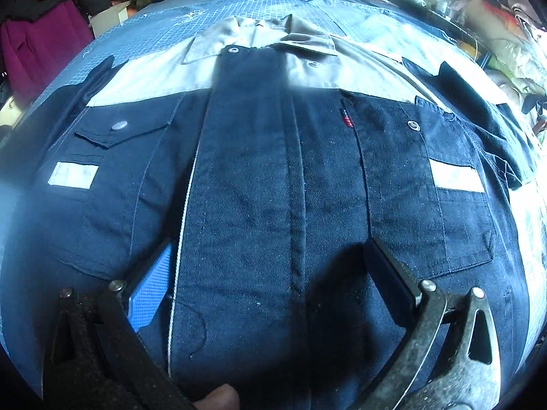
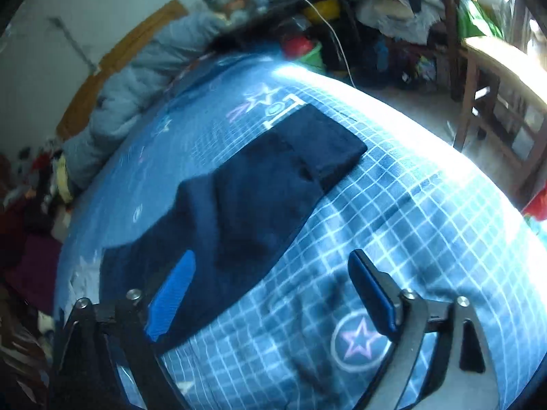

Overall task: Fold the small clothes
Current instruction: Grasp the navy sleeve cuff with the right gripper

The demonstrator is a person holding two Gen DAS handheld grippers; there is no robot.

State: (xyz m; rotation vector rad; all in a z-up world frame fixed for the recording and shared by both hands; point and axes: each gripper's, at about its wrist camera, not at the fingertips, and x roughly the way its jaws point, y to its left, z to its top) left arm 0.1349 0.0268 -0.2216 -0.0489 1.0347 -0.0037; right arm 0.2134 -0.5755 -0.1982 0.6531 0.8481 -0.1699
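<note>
A navy work jacket [image 1: 246, 177] with a grey yoke and collar [image 1: 259, 34] lies flat, front up, on a blue grid-patterned sheet [image 1: 160, 30]. It has snap buttons, chest pockets and pale reflective strips. My left gripper [image 1: 270, 276] hovers low over the jacket's front placket, open, with the fabric lying flat under its fingers [image 1: 386, 273]. In the right wrist view, a navy sleeve [image 2: 273, 184] stretches out across the sheet [image 2: 427, 225]. My right gripper [image 2: 270, 290] is open above the sleeve's near edge, its left finger [image 2: 171, 294] over the cloth, nothing gripped.
A grey padded quilt [image 2: 136, 82] is bunched at the sheet's far edge. Piles of clothes [image 1: 44, 34] crowd the left side. A wooden chair [image 2: 495, 102] and cluttered shelves stand beyond the bed's right edge. A person's fingertip [image 1: 218, 398] shows at the bottom.
</note>
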